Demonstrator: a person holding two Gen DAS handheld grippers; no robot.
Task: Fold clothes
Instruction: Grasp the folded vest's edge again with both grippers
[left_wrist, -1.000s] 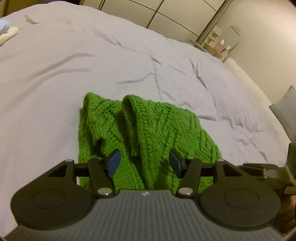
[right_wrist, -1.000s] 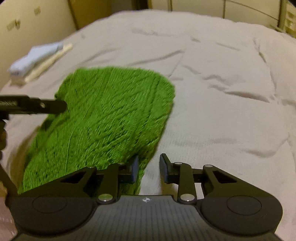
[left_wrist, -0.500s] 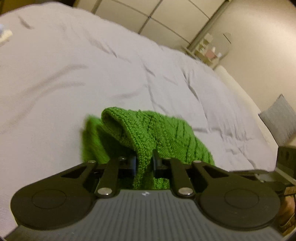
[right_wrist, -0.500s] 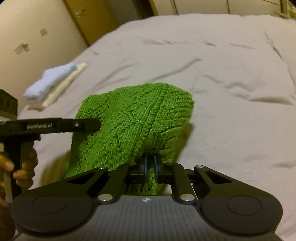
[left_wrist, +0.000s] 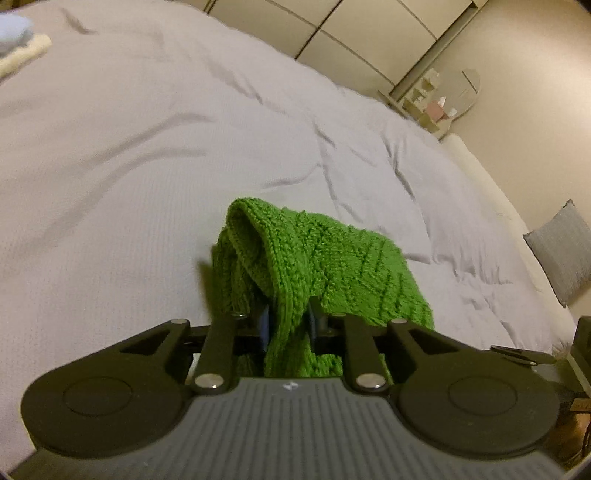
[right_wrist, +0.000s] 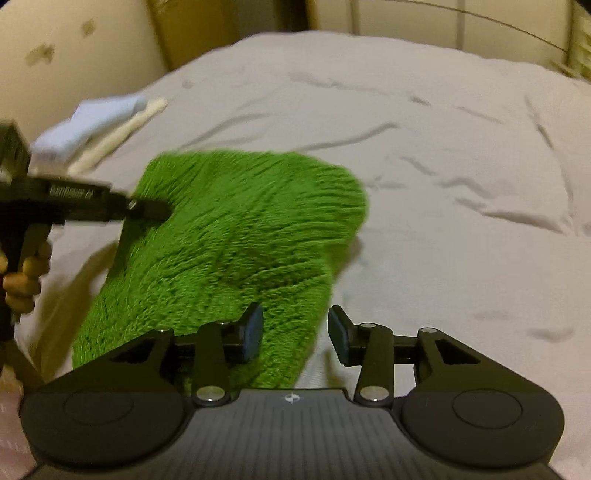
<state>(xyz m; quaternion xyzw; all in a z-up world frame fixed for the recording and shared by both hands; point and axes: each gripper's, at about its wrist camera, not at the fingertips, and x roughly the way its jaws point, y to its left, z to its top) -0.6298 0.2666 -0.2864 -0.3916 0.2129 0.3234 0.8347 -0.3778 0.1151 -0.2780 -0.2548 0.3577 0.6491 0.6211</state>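
A green knitted garment (left_wrist: 325, 266) lies bunched on the pale grey bed cover (left_wrist: 147, 147). My left gripper (left_wrist: 288, 325) is shut on a thick fold of the garment's near edge and lifts it off the cover. In the right wrist view the garment (right_wrist: 236, 240) is blurred and spreads to the left. My right gripper (right_wrist: 295, 336) is open, with the garment's near right edge between its jaws. The left gripper (right_wrist: 147, 208) also shows there, at the garment's left side.
A folded pale blue and cream stack (right_wrist: 92, 129) lies at the bed's far left. A grey pillow (left_wrist: 565, 251) sits at the right edge. A small shelf and mirror (left_wrist: 439, 99) stand beyond the bed.
My right gripper has opened and let go of the garment's edge. My left gripper, shut on the fold since half a second ago, has lifted it higher.
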